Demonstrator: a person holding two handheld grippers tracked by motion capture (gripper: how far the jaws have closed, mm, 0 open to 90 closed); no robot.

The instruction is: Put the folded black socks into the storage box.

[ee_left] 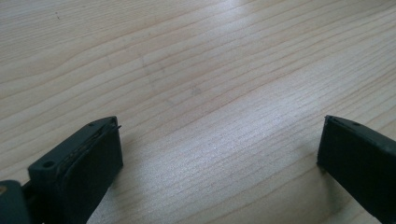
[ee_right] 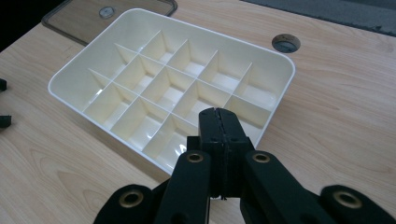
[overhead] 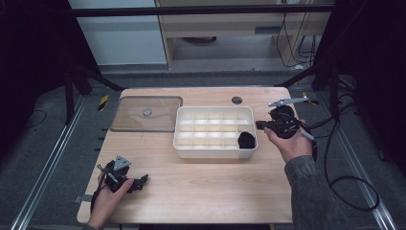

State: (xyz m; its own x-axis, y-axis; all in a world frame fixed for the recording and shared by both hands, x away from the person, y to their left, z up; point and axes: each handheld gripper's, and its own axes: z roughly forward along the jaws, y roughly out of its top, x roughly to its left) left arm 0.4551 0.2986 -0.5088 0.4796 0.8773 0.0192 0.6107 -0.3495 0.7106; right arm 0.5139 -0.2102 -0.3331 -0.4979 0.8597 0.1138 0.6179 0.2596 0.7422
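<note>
Right gripper (ee_right: pixel 219 122) hovers with jaws pressed together, empty, just beside the white divided tray (ee_right: pixel 84 55); left gripper (ee_left: pixel 219 149) gapes, empty. Drifting nearer could nudge the tray.

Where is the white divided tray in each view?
High view: tray at table centre, right of the clear lid.
Left gripper view: bare tabletop between open tongs.
Right gripper view: tray upper centre, beyond the shut tongs.
Shared landmark: round grey grommet behind the tray.
</note>
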